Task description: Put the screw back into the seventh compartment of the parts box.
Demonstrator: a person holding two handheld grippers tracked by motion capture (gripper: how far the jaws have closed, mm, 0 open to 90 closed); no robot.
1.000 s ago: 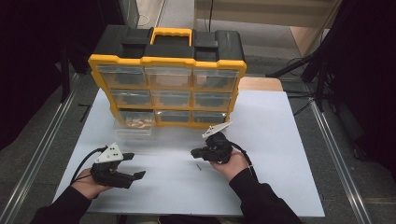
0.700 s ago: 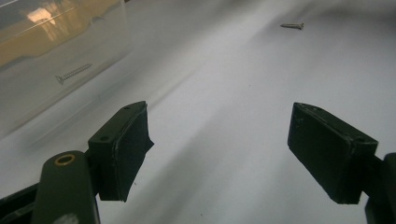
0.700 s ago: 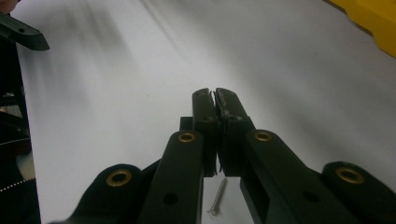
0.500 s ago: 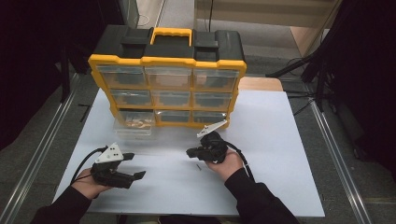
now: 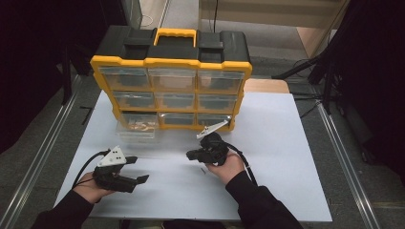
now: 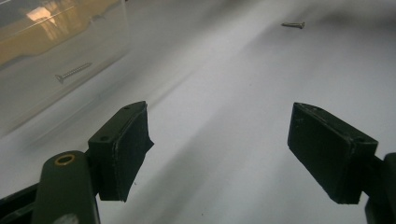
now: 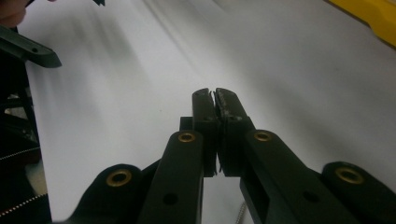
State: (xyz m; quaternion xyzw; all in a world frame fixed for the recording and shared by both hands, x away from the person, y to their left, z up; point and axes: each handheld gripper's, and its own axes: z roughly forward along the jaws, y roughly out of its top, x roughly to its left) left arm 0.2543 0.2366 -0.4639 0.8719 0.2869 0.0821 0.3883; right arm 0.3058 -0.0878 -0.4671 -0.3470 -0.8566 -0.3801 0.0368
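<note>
Screw [image 5: 202, 170] lies loose on the table [image 5: 286, 143] at six o'clock of the right gripper [image 5: 193, 155], whose jaws are pressed together empty, while the left gripper [image 5: 138, 169] at eight o'clock stands apart; risk: closed pads may nudge it away from the clear drawer [image 5: 138, 131].
</note>
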